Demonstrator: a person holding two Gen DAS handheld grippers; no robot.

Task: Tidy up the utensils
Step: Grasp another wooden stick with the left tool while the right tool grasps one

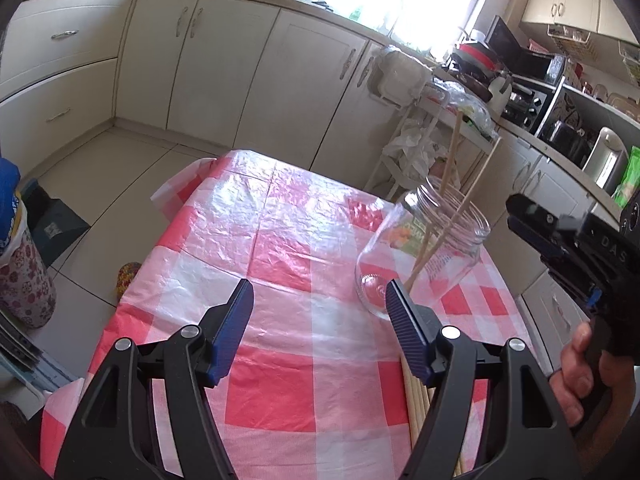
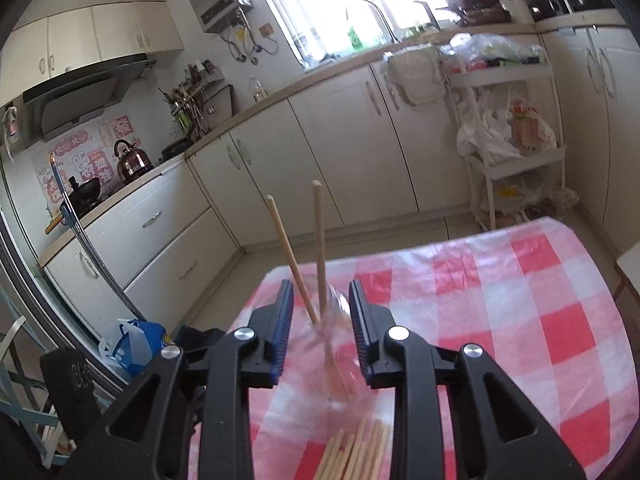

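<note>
Ribbed blue pads of the left gripper (image 1: 320,308) stand wide apart and empty before a clear glass jar (image 1: 420,248) tilted on the crinkled checked tablecloth (image 1: 280,240), two wooden chopsticks (image 1: 448,184) inside. Only the right wrist view shows the right gripper (image 2: 319,304) parted, touching nothing, loose chopsticks (image 2: 356,456) below.

On the bench (image 1: 280,240), a glass jar (image 1: 424,248) lies tilted just ahead and right of the left tongs (image 1: 320,308), with two chopsticks (image 1: 452,216) in it. From the right wrist view, both rise between the right tongs (image 2: 320,312). More chopsticks (image 2: 356,456) lie on the bench beneath those tongs.
</note>
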